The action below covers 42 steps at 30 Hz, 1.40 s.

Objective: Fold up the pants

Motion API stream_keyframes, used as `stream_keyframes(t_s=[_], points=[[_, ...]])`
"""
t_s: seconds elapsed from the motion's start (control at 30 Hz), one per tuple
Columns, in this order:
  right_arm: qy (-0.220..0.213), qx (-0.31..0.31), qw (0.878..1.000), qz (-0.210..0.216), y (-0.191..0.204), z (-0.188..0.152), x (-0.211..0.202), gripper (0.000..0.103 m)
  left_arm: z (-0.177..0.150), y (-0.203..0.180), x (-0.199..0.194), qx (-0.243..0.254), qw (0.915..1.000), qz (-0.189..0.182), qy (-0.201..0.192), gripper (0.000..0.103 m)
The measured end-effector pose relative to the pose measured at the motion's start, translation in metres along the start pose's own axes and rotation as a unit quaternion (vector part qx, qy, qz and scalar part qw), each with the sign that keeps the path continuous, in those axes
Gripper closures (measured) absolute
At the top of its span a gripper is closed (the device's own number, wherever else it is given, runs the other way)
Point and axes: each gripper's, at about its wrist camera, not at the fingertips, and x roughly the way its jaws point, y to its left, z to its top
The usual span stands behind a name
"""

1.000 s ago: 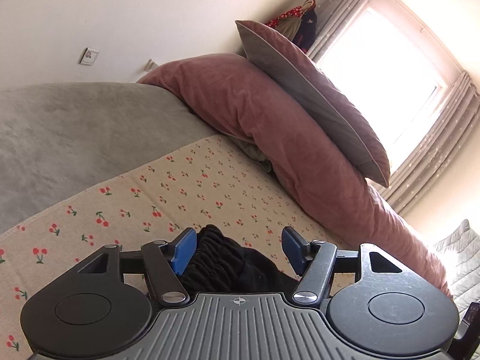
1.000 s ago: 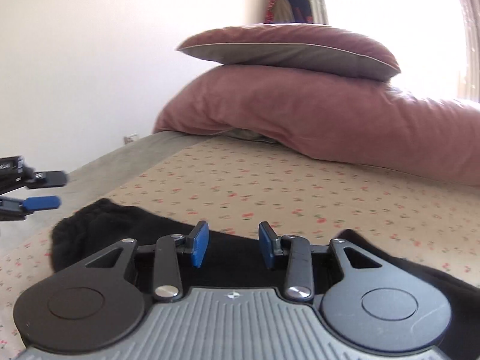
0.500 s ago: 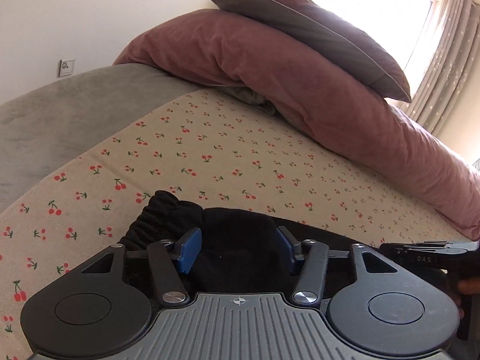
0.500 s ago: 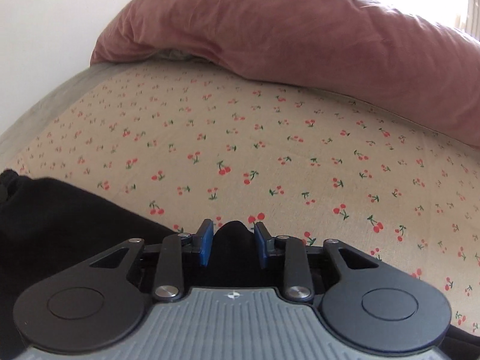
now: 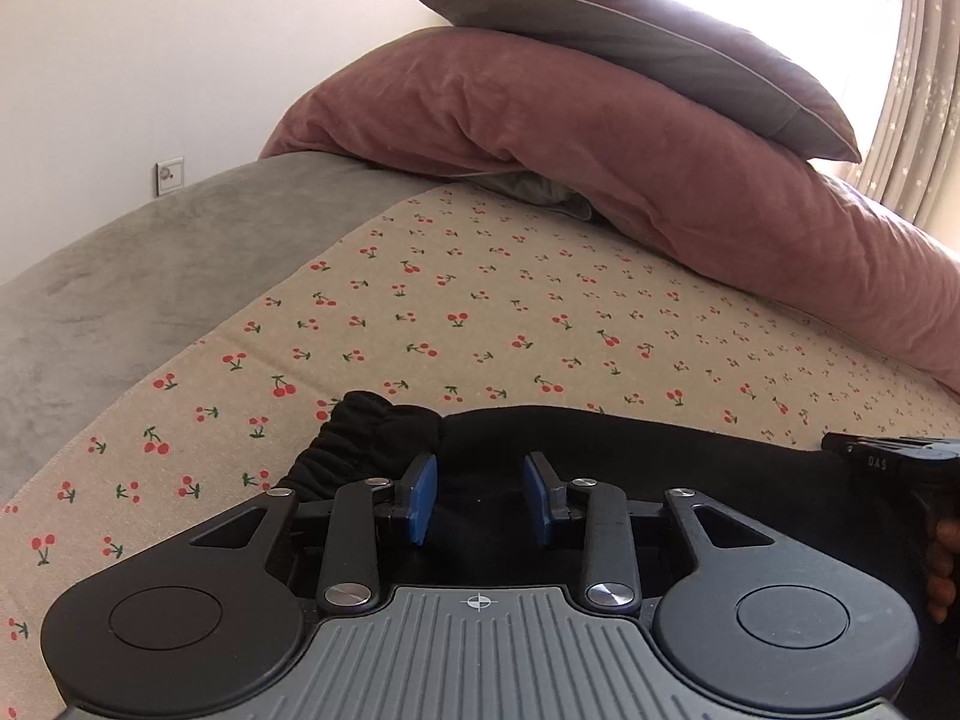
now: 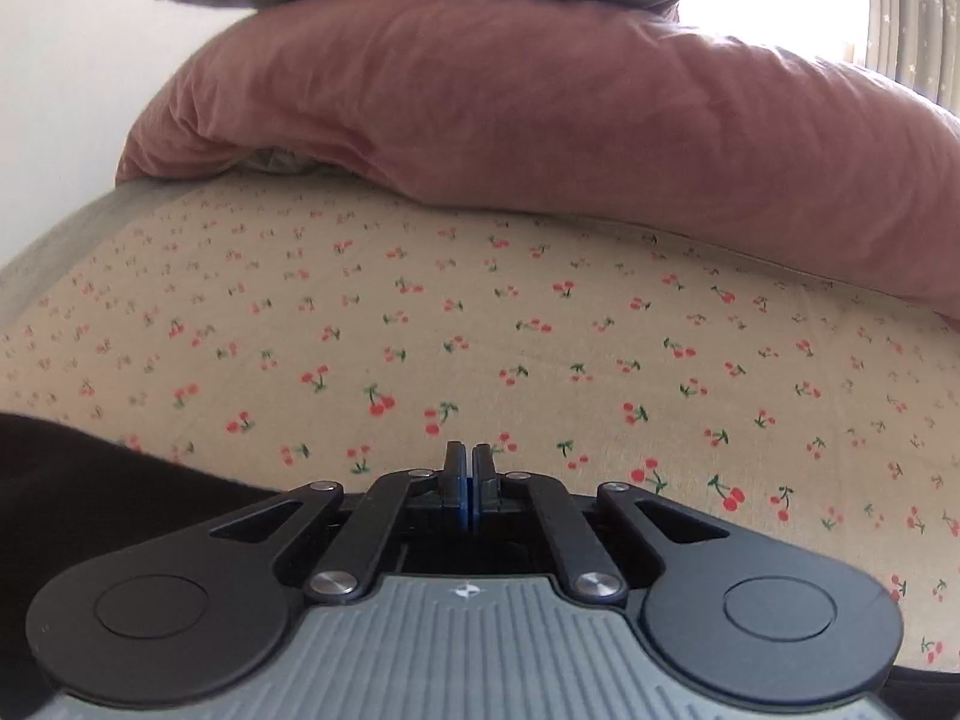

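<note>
Both tools have come lower and nearer to the bed since a second ago, and both have just been narrowing. On the left tool (image 5: 479, 501) the blue pads (image 5: 420, 501) now stand closer than before but still apart, with the black pants (image 5: 630, 450) lying between them; whether the pads press the cloth I cannot tell. The right tool (image 6: 467, 483) has gone from a clear gap to jaws fully together, blue pads face to face. No cloth shows between its tips, though black fabric runs under the tool body, so what it pinches, if anything, is hidden.

The pants lie on the near part of the cherry-print sheet (image 5: 480, 312), stretched left to right, their gathered elastic waistband (image 5: 372, 426) bunched just left of the left tool. In the right wrist view only a dark edge of them (image 6: 90, 480) shows at the near left.

At the right edge of the left wrist view the right tool (image 5: 888, 456) appears, with the pale letters "DAS" readable on its black body, and fingers of a hand (image 5: 942, 564) below it.

Far across the bed a pink duvet (image 5: 600, 138) is heaped with a grey-backed pillow (image 5: 630, 24) on top. A grey blanket (image 5: 150, 276) covers the left side, a wall socket (image 5: 170, 176) sits on the white wall, and curtains (image 5: 918, 90) hang at far right.
</note>
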Motion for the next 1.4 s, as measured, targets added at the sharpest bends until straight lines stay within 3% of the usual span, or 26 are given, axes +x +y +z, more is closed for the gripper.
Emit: stream_keyframes(t_s=[0.07, 0.2, 0.27, 0.33, 0.4, 0.43, 0.47, 0.53, 0.57, 0.63, 0.67, 0.73, 0.8, 0.87, 0.9, 1.0, 1.13, 1.2, 1.33, 1.37, 1.4], points=[[-0.018, -0.012, 1.000, -0.010, 0.004, -0.007, 0.000, 0.103, 0.001, 0.003, -0.001, -0.006, 1.0000, -0.006, -0.001, 0.071], [-0.074, 0.050, 0.996, 0.014, -0.020, -0.006, -0.036, 0.103, 0.006, 0.016, -0.017, -0.042, 0.9974, -0.051, -0.028, 0.069], [-0.098, 0.091, 0.991, 0.022, -0.036, -0.005, -0.062, 0.101, 0.007, 0.016, -0.032, -0.041, 0.9942, -0.080, -0.059, 0.053], [-0.106, 0.110, 0.988, 0.040, -0.045, -0.011, -0.086, 0.100, 0.004, 0.006, -0.037, -0.021, 0.9930, -0.095, -0.068, 0.048], [-0.094, 0.097, 0.989, 0.058, -0.037, -0.023, -0.098, 0.099, -0.002, -0.009, -0.029, -0.009, 0.9960, -0.074, -0.049, 0.048], [-0.074, 0.077, 0.993, 0.059, -0.028, -0.031, -0.097, 0.099, -0.007, -0.018, -0.019, 0.003, 0.9986, -0.047, -0.022, 0.049], [-0.049, 0.049, 0.996, 0.053, -0.018, -0.039, -0.092, 0.100, -0.011, -0.024, -0.009, 0.018, 0.9996, -0.020, 0.001, 0.054], [-0.008, 0.009, 1.000, 0.023, -0.017, -0.059, -0.078, 0.101, -0.017, -0.031, 0.001, 0.044, 0.9989, 0.014, 0.000, 0.055], [-0.008, 0.016, 1.000, 0.014, -0.029, -0.066, -0.074, 0.103, -0.018, -0.032, 0.003, 0.050, 0.9985, 0.024, -0.001, 0.057], [-0.029, 0.094, 0.994, 0.036, -0.081, -0.075, -0.080, 0.103, -0.020, -0.033, 0.002, 0.054, 0.9982, 0.027, -0.003, 0.057], [-0.026, 0.131, 0.991, 0.026, -0.108, -0.079, -0.082, 0.103, -0.022, -0.034, 0.002, 0.063, 0.9976, 0.029, -0.004, 0.057], [-0.026, 0.168, 0.985, 0.037, -0.157, -0.088, -0.090, 0.103, -0.024, -0.034, 0.001, 0.077, 0.9965, 0.031, -0.005, 0.057], [-0.023, 0.179, 0.984, -0.003, -0.195, -0.096, -0.105, 0.103, -0.023, -0.033, 0.001, 0.072, 0.9969, 0.032, -0.002, 0.057], [-0.004, 0.161, 0.977, -0.140, -0.216, -0.105, -0.121, 0.103, -0.020, -0.034, 0.000, 0.068, 0.9971, 0.034, 0.003, 0.057], [0.005, 0.148, 0.974, -0.172, -0.225, -0.111, -0.129, 0.103, -0.019, -0.034, 0.000, 0.064, 0.9974, 0.034, 0.005, 0.057], [0.011, 0.155, 0.972, -0.177, -0.250, -0.132, -0.164, 0.099, -0.015, -0.031, -0.001, 0.036, 0.9989, 0.031, 0.007, 0.058], [0.011, 0.135, 0.984, -0.112, -0.262, -0.157, -0.203, 0.094, -0.015, -0.033, 0.002, 0.028, 0.9987, 0.042, 0.005, 0.059], [0.012, 0.139, 0.984, -0.112, -0.269, -0.169, -0.199, 0.093, -0.015, -0.036, 0.003, 0.032, 0.9982, 0.050, 0.004, 0.059], [-0.013, 0.195, 0.956, -0.220, -0.314, -0.195, -0.195, 0.099, -0.015, -0.034, 0.004, 0.022, 0.9987, 0.047, 0.001, 0.059], [-0.022, 0.226, 0.945, -0.235, -0.328, -0.202, -0.201, 0.103, -0.015, -0.032, 0.003, 0.014, 0.9990, 0.043, 0.002, 0.059], [-0.035, 0.265, 0.937, -0.223, -0.343, -0.211, -0.207, 0.103, -0.014, -0.030, 0.003, 0.008, 0.9992, 0.040, 0.002, 0.059]])
